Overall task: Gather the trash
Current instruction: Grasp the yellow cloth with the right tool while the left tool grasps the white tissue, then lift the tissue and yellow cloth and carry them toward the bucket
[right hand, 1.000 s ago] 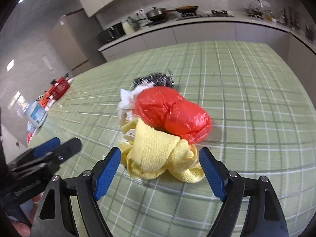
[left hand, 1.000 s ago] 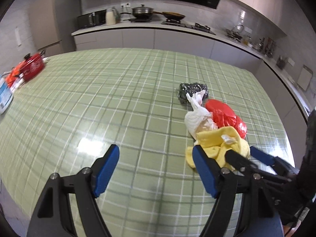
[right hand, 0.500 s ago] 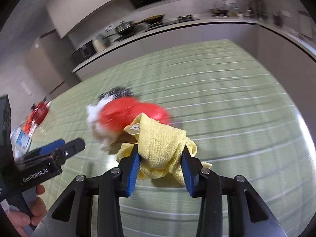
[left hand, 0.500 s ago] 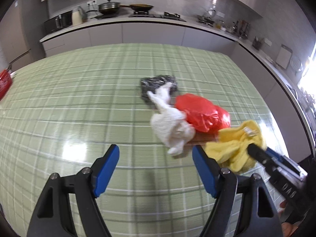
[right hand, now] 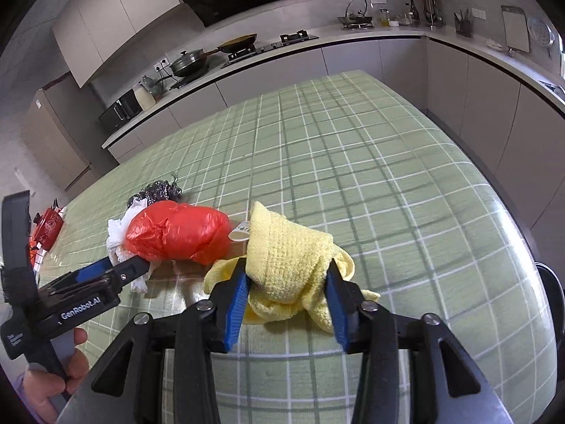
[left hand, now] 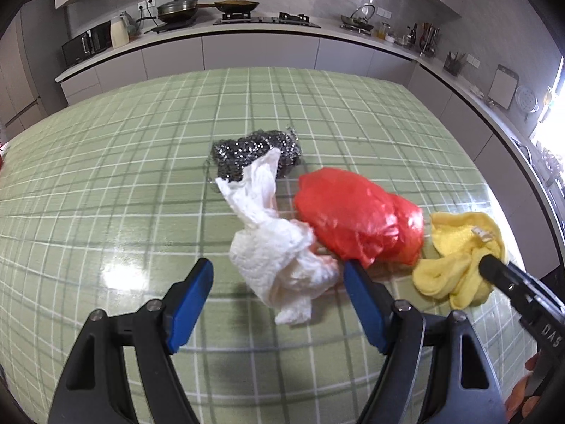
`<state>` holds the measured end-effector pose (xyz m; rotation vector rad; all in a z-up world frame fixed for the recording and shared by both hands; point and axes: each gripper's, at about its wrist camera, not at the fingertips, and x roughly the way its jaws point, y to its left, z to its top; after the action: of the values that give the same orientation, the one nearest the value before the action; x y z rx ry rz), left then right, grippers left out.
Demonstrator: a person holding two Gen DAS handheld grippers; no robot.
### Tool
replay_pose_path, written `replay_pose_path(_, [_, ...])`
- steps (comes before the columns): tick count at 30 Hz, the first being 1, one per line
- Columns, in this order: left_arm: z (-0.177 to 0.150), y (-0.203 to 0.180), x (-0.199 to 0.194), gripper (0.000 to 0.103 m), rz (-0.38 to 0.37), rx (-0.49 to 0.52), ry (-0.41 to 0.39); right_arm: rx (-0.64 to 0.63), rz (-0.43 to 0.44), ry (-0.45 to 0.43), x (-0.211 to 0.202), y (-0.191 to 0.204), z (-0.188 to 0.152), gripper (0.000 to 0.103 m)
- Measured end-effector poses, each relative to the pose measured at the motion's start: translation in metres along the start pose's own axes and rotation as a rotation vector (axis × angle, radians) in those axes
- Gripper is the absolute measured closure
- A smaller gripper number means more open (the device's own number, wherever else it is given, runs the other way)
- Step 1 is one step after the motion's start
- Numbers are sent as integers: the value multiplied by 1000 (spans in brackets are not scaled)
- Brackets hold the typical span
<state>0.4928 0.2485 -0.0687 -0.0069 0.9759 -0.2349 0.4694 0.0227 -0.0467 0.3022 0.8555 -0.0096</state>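
Observation:
A crumpled white paper towel [left hand: 279,258] lies on the green checked table [left hand: 141,176], with a red plastic bag [left hand: 356,219] to its right and a steel wool scrubber [left hand: 254,152] behind. My left gripper [left hand: 279,293] is open, its blue fingers either side of the towel's near end. My right gripper [right hand: 287,282] is shut on a yellow cloth [right hand: 289,258] and holds it just right of the red bag [right hand: 180,233]. The yellow cloth [left hand: 462,251] and the right gripper also show in the left wrist view.
A kitchen counter with pots, a stove and a microwave [left hand: 86,44] runs behind the table. A red object [right hand: 47,224] lies at the table's far left. The table edge [right hand: 522,233] curves close on the right.
My right gripper has closed on the yellow cloth and pulled it right, away from the red bag. My left gripper has moved toward the white paper towel, still open.

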Motion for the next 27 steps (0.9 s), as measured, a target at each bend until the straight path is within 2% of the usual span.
replay_pose_path(3, [0,2,1,29,-13,2,-8,9,0,-3,3,-2,4,53])
replay_pose_path(9, [-3,3,2,46,-38,14,-2,14,7,26,18,0,8,49])
replay_pose_path(14, [-3,1,1,56,-52,15,-10,6,10,38,23,1,11,57])
replay_pose_path(18, [-7,2,-11,59,-60,3,-35,12,19,19,17,0,13,62])
replay_pose_path(27, [-16,7,-47,59,-44,-34,-94,2,70,-8,-4,1,15,62])
